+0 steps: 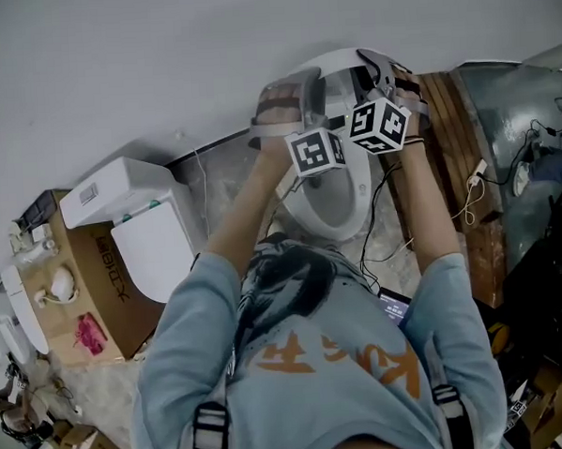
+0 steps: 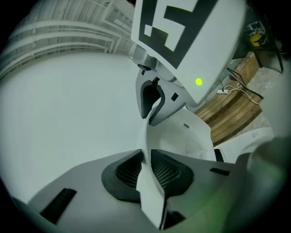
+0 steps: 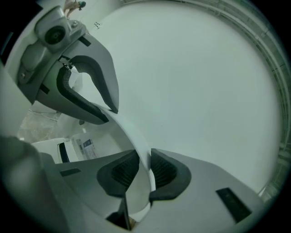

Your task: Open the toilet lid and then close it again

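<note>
Holding the toilet lid (image 1: 340, 56) by its thin front rim, I judge the thing to get right is one even swing about the hinge. Both hands should travel together so the plastic doesn't twist, and I shouldn't let go until the lid rests against something, so that it doesn't drop.

The lid stands raised, well up off the open bowl (image 1: 331, 202) and close to the pale wall (image 1: 113, 68) behind it. From here I cannot tell whether it is at full tilt.

My left gripper (image 2: 146, 170) is nearly closed, with the rim running edge-on between its ribbed pads (image 2: 127, 170), which press on either face. My right gripper (image 3: 144, 170) is pinched down on the same rim in the same way, a little further along to the right. Each shows in the other's view, near by on that white edge.

Wooden planks (image 1: 455, 135) lie to the right of the toilet, and a cardboard box (image 1: 87, 295) sits well off to the left.
</note>
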{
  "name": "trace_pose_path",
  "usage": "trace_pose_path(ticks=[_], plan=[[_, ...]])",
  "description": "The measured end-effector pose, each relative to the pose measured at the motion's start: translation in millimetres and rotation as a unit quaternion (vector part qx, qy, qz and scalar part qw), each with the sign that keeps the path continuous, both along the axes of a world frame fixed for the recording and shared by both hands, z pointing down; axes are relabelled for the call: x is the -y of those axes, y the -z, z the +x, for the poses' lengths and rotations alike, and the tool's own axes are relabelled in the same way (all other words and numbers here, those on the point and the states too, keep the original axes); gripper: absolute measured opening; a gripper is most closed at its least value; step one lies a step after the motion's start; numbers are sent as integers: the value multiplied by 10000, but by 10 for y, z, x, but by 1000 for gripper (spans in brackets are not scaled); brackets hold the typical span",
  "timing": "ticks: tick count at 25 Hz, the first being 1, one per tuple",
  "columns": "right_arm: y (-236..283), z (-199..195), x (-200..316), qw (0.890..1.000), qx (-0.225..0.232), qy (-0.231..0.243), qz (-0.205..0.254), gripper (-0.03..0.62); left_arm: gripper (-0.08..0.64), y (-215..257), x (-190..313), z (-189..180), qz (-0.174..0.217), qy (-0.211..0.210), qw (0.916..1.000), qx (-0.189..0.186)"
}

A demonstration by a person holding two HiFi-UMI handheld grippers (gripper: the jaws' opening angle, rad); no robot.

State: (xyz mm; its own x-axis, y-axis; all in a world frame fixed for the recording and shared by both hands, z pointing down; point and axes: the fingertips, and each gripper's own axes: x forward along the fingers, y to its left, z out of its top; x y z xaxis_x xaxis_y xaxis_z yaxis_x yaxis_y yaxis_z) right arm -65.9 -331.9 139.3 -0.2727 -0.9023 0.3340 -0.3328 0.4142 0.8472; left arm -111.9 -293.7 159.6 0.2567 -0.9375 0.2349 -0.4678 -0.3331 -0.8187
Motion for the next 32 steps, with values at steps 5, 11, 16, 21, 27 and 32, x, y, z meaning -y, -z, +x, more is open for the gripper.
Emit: trace_pose_path(ticks=[5, 11, 16, 21, 27, 32], plan=[[0, -159, 441, 9998, 26, 94, -175, 77, 77, 23, 445, -155, -38, 0, 9997, -231], [-24, -327, 911, 9981, 82, 161, -587, 86, 67, 4, 919, -305, -152, 69, 9989, -443], [-75, -414, 1184, 9971, -9, 118, -755, 91, 63, -18, 1187, -396, -242, 155, 9975, -641], [-163, -472, 1422, 9956, -172, 85, -922, 94, 57, -83, 1417, -450, -406, 265, 9964, -699], [-187, -486, 1589, 9921, 127, 156, -1239, 94, 49, -114, 1584, -459, -667, 462, 9923, -938], [-34, -462, 1492, 9858, 628, 416, -1504, 92, 49, -13, 1509, -431, -625, 533, 9913, -1027]])
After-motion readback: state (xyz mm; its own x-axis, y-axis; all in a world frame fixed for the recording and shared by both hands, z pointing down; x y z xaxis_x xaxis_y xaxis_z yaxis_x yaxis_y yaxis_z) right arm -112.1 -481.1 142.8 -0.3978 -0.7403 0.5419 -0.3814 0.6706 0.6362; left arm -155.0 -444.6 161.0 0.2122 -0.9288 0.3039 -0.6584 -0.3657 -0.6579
